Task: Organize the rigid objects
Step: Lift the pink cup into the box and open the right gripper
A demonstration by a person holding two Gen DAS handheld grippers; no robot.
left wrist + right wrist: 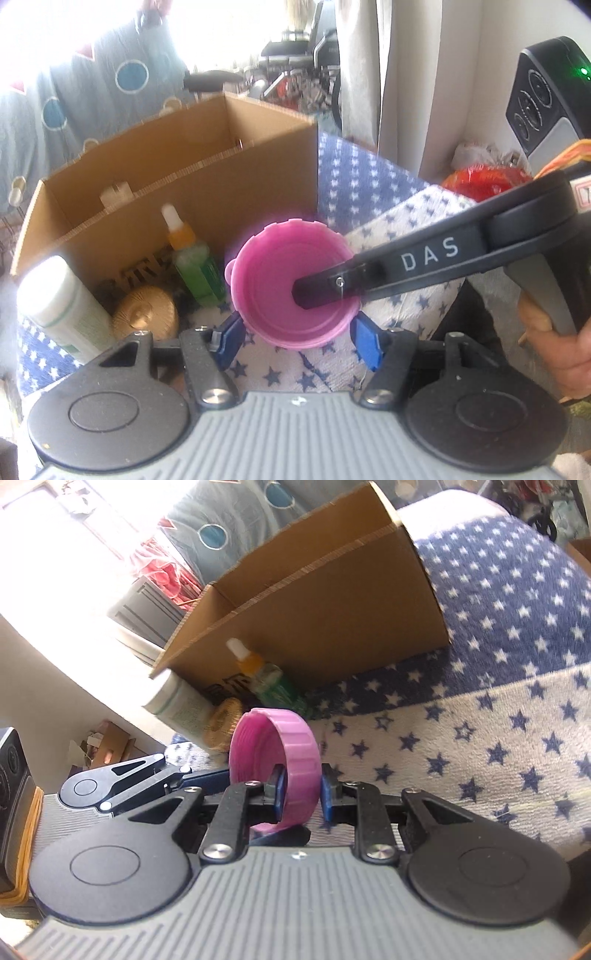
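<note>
Left wrist view looks down on a pink lid held open side up between both tools. The left claw grasps it from outside, blue pads pressed on opposite sides of the rim. The right claw comes in from the right, one finger reaching down inside the lid; a hand grips its handle at the right edge.

Right wrist view shows the right claw clenched on the lid's ribbed wall, one pad inside and one outside, with the left tool lying at the left.

The lid sits above a star-patterned blanket, blue with white stars farther off and white with blue stars nearer. Just beyond the lid stands an open cardboard box with a divider inside. Against the box's near wall, to the left of the lid, lean a green dropper bottle with an orange collar and white tip, a gold round thing and a white tube. A black speaker with a green light stands at far right, a red bag below it.
</note>
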